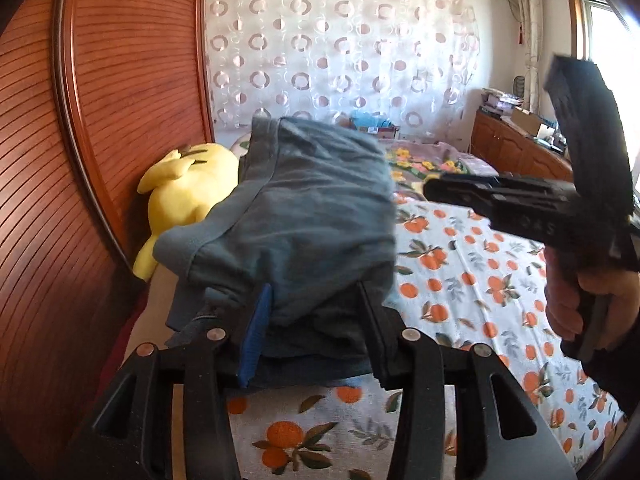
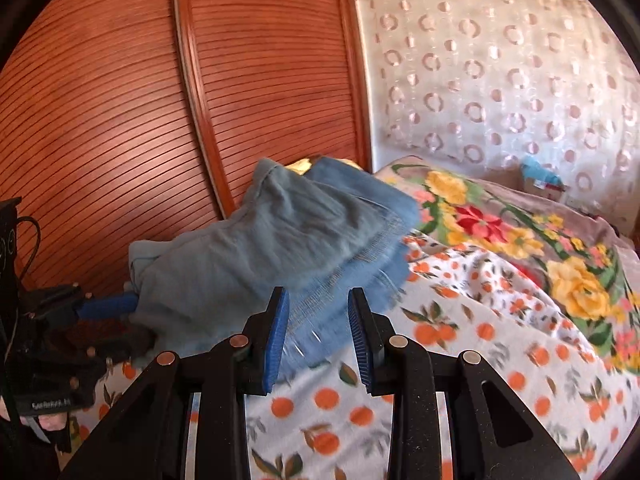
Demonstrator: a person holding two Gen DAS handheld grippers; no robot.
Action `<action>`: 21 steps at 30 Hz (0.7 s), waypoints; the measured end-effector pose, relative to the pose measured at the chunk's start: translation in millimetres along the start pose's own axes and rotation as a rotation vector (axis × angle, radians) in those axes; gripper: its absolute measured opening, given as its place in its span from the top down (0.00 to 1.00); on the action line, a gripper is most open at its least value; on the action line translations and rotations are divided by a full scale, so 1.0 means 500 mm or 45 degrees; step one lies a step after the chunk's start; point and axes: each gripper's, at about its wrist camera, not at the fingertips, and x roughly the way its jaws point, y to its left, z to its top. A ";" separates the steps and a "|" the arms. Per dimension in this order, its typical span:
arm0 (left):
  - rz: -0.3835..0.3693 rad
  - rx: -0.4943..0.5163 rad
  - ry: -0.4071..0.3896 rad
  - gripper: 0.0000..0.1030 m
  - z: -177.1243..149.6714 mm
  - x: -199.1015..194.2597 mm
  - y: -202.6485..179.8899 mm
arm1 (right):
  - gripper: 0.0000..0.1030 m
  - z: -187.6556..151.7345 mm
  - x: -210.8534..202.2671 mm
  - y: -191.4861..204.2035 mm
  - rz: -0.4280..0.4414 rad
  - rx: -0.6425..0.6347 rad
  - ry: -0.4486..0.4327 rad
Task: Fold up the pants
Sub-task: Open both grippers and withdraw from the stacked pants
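Left wrist view: we see the bed in an orange-print sheet, blue-grey pants bunched above it, clamped by our left hand-held gripper. Our right hand-held gripper stands narrowly parted, holding nothing.

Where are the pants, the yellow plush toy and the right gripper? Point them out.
pants (image 1: 304,208): left wrist view, on the blue-grey cloth's middle.
yellow plush toy (image 1: 180,196): left wrist view, on its body beside the wardrobe.
right gripper (image 2: 318,336): right wrist view, midway between its blue-padded fingertips, open.
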 end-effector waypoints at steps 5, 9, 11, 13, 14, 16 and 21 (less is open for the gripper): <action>-0.052 0.044 -0.021 0.57 0.000 -0.024 -0.046 | 0.69 -0.041 -0.094 0.011 -0.097 0.039 -0.037; -0.109 0.073 -0.030 0.55 0.001 -0.034 -0.094 | 0.69 -0.087 -0.167 0.020 -0.175 0.077 -0.035; -0.133 0.096 -0.039 0.54 -0.002 -0.039 -0.124 | 0.67 -0.110 -0.203 0.022 -0.223 0.095 -0.031; -0.154 0.111 -0.042 0.52 -0.004 -0.044 -0.148 | 0.63 -0.134 -0.241 0.025 -0.270 0.114 -0.027; -0.166 0.116 -0.043 0.50 -0.005 -0.046 -0.161 | 0.62 -0.145 -0.260 0.027 -0.291 0.128 -0.026; -0.199 0.121 -0.051 0.31 -0.010 -0.051 -0.187 | 0.58 -0.164 -0.299 0.034 -0.322 0.156 -0.023; -0.250 0.148 -0.076 0.17 -0.021 -0.071 -0.244 | 0.46 -0.209 -0.390 0.050 -0.408 0.218 -0.033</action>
